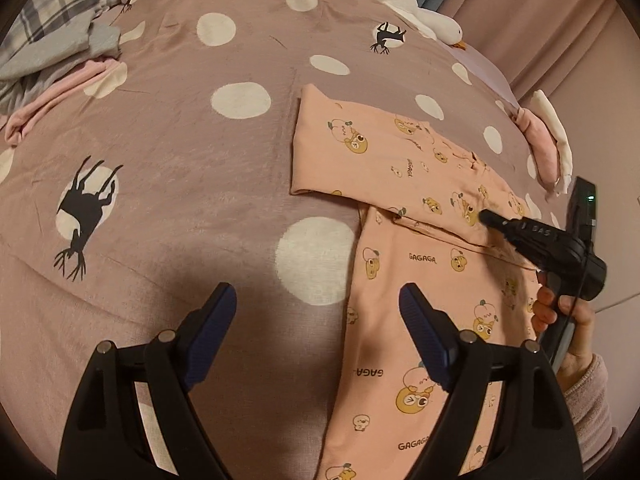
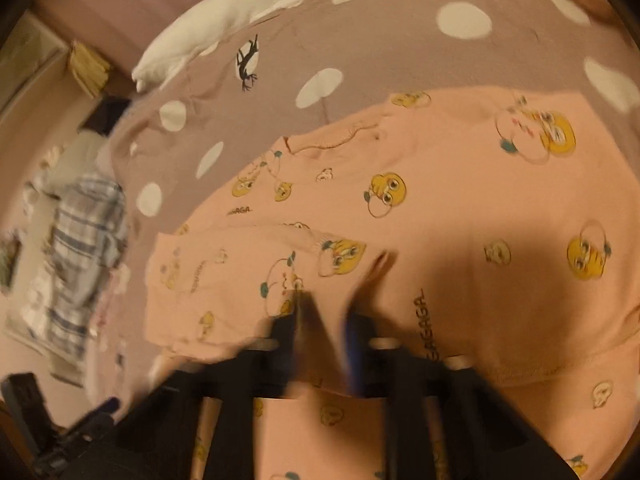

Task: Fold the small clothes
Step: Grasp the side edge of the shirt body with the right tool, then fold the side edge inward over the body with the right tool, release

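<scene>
A peach garment (image 1: 400, 168) printed with yellow cartoon faces lies flat on the dotted mauve bedspread (image 1: 180, 160), with a sleeve folded across its body. My left gripper (image 1: 318, 292) hovers open over the garment's left edge; its right finger is above the cloth and nothing is between its blue pads. My right gripper (image 1: 486, 216), held by a hand (image 1: 560, 312), has its tip down on the folded sleeve. In the blurred right wrist view the right gripper (image 2: 326, 312) looks shut on a pinch of the peach garment (image 2: 460, 200), which puckers just ahead of it.
A pile of plaid, grey and pink clothes (image 1: 60, 52) sits at the bed's far left. A white goose plush (image 1: 420, 12) lies along the far edge, and a pink and white cloth (image 1: 548, 140) at the right edge. Plaid fabric (image 2: 84, 240) lies beyond the bed.
</scene>
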`<state>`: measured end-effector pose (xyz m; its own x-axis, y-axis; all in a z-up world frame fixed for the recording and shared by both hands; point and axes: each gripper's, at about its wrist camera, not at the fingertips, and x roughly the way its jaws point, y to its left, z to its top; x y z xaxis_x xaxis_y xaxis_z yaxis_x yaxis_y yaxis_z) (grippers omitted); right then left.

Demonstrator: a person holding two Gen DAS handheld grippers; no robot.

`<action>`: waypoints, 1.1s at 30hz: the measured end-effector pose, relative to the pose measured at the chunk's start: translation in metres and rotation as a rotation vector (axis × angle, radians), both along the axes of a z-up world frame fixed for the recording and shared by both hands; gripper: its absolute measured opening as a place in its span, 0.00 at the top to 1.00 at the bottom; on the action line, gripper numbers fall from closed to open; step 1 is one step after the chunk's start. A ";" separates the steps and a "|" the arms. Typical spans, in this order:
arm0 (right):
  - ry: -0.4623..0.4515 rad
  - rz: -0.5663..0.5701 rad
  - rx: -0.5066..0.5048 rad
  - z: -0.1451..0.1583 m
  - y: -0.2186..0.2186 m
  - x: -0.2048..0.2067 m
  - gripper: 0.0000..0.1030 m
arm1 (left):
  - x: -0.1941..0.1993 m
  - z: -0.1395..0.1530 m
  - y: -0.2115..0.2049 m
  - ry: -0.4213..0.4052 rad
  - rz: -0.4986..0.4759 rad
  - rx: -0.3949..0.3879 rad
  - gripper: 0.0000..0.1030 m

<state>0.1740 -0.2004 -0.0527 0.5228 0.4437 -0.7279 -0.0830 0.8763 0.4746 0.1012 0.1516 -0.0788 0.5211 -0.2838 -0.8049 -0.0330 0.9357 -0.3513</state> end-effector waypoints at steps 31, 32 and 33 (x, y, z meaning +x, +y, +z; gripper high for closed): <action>-0.088 -0.271 -0.141 0.031 -0.129 -0.022 0.89 | 0.088 0.014 -0.082 -0.070 -0.162 0.030 0.20; -0.103 -0.280 -0.123 0.034 -0.133 -0.025 0.89 | 0.093 0.014 -0.084 -0.075 -0.166 0.024 0.20; -0.118 -0.280 -0.106 0.035 -0.134 -0.026 0.89 | 0.096 0.014 -0.087 -0.076 -0.167 0.021 0.21</action>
